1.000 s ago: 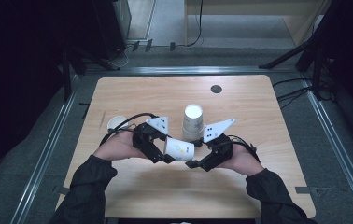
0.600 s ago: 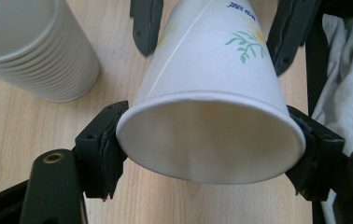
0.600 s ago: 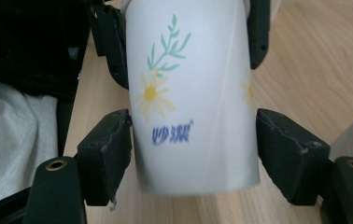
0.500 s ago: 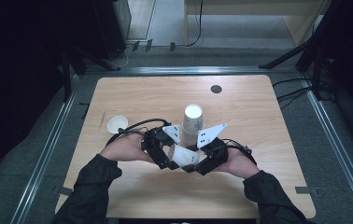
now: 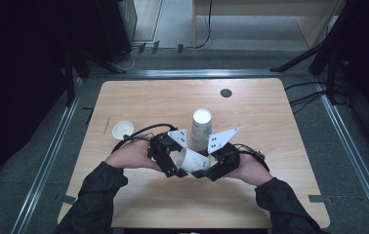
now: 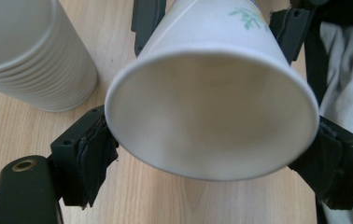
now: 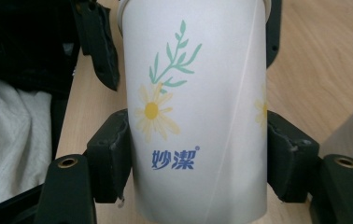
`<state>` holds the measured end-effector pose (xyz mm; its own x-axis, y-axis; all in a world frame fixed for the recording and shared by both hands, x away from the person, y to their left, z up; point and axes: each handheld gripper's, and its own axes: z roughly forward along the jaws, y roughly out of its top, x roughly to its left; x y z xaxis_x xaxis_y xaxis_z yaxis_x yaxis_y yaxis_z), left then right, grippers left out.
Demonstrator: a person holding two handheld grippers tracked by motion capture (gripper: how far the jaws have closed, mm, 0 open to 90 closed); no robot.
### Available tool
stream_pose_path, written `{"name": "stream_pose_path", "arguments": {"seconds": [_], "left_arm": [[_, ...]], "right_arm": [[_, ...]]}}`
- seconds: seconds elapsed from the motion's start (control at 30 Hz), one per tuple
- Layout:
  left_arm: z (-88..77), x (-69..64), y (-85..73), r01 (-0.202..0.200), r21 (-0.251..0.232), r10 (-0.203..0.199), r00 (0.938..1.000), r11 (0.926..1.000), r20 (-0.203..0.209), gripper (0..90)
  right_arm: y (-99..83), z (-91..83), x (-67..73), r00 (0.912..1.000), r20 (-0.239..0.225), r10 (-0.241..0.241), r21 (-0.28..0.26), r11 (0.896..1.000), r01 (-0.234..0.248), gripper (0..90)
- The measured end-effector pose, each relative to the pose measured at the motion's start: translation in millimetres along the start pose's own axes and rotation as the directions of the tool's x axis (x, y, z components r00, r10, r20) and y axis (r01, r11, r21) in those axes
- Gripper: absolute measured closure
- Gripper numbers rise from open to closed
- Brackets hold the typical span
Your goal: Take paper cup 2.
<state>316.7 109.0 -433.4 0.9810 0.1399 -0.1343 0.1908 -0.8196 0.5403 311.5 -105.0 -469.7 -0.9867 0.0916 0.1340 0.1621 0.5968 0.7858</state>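
Near table's (image 5: 270, 195) front edge, centre: paper cup (image 5: 194, 161) lying sideways between grippers. Right gripper (image 5: 212, 168) jaws just closing, pads pressed on cup body; left gripper (image 5: 173, 168) jaws just opened wide, clear of rim. Best kept light — thin wall crushes easily. Cup stack (image 5: 201, 127) just behind.

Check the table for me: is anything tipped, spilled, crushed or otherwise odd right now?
Nothing looks spilled or crushed. The paper cup lies on its side in the air between both hand-held grippers, as a handover would have it. The cup stack stands upright behind it, and a single cup sits upright at the table's left.
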Motion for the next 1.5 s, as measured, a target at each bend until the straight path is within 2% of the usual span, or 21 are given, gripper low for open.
{"name": "stream_pose_path", "arguments": {"seconds": [0.07, 0.17, 0.23, 0.3, 0.33, 0.43, 0.47, 0.53, 0.57, 0.73, 0.77, 0.8, 0.97, 1.03, 1.23, 1.5], "left_arm": [[-3.1, 3.3, -4.3, 0.023, -0.031, -0.023, 0.9997, 0.9993, -0.002, 13.6], [-5.3, 4.8, -7.4, 0.029, -0.054, -0.029, 0.9996, 0.9981, -0.003, 13.6], [-8.9, 5.5, -12.2, 0.041, -0.104, -0.042, 0.9991, 0.9937, -0.003, 13.6], [-9.8, 5.9, -13.6, 0.046, -0.116, -0.046, 0.9989, 0.9922, -0.001, 13.8], [-9.9, 5.7, -17.0, 0.063, -0.146, -0.063, 0.9980, 0.9873, 0.003, 13.8], [-9.8, 5.9, -19.5, 0.071, -0.165, -0.071, 0.9975, 0.9837, 0.008, 13.9], [-8.6, 5.5, -22.5, 0.088, -0.194, -0.087, 0.9961, 0.9770, 0.015, 13.9], [-8.0, 5.3, -23.1, 0.092, -0.203, -0.091, 0.9958, 0.9749, 0.015, 14.0], [-6.3, 4.4, -24.2, 0.101, -0.221, -0.099, 0.9949, 0.9701, 0.019, 14.1], [-2.1, 1.3, -24.1, 0.099, -0.237, -0.098, 0.9950, 0.9665, 0.016, 14.5], [-1.7, 0.8, -24.4, 0.099, -0.253, -0.098, 0.9950, 0.9623, 0.017, 14.8], [-1.7, 0.8, -24.4, 0.099, -0.253, -0.098, 0.9950, 0.9623, 0.017, 15.6], [-3.2, 0.6, -24.0, 0.109, -0.297, -0.107, 0.9940, 0.9485, 0.022, 17.3], [-3.2, 0.3, -24.1, 0.105, -0.301, -0.103, 0.9944, 0.9477, 0.020, 21.3], [-3.7, -0.3, -24.0, 0.089, -0.298, -0.089, 0.9959, 0.9503, 0.016, 23.6], [-5.6, 0.6, -24.6, 0.092, -0.290, -0.090, 0.9958, 0.9528, 0.020, 24.6]], "right_arm": [[-0.6, -5.4, -0.8, 1.0000, 0.008, 0.006, -0.013, 1.000, -0.006, 33.9], [-0.9, -9.8, -2.3, 0.9999, 0.010, 0.008, -0.029, 1.000, -0.007, 33.9], [-0.9, -12.0, -3.3, 0.9998, 0.005, 0.019, -0.044, 0.999, -0.019, 33.9], [-0.4, -13.7, -4.3, 0.9997, 0.003, 0.022, -0.052, 0.998, -0.022, 33.8], [-0.1, -14.1, -4.6, 0.9998, 0.003, 0.022, -0.059, 0.998, -0.022, 33.8], [0.4, -14.7, -5.1, 0.9997, 0.000, 0.023, -0.063, 0.998, -0.023, 33.8], [0.8, -14.7, -5.7, 0.9997, -0.003, 0.024, -0.066, 0.998, -0.024, 33.8], [1.2, -14.2, -5.9, 0.9996, -0.009, 0.027, -0.069, 0.997, -0.027, 33.8], [1.4, -13.7, -6.3, 0.9997, -0.012, 0.023, -0.069, 0.997, -0.023, 33.7], [2.5, -11.2, -6.9, 0.9992, -0.029, 0.027, -0.071, 0.997, -0.029, 33.7], [2.9, -10.1, -7.1, 0.9991, -0.036, 0.024, -0.072, 0.997, -0.026, 33.7], [3.1, -9.5, -7.6, 0.9990, -0.038, 0.022, -0.073, 0.997, -0.025, 33.7], [4.1, -6.9, -7.2, 0.9984, -0.049, 0.029, -0.067, 0.997, -0.032, 33.6], [4.2, -6.2, -7.2, 0.9984, -0.050, 0.029, -0.065, 0.997, -0.032, 33.7], [4.2, -5.9, -6.7, 0.9984, -0.049, 0.028, -0.060, 0.998, -0.031, 34.1], [5.2, -4.9, -6.6, 0.9982, -0.048, 0.037, -0.058, 0.998, -0.040, 33.1]]}}
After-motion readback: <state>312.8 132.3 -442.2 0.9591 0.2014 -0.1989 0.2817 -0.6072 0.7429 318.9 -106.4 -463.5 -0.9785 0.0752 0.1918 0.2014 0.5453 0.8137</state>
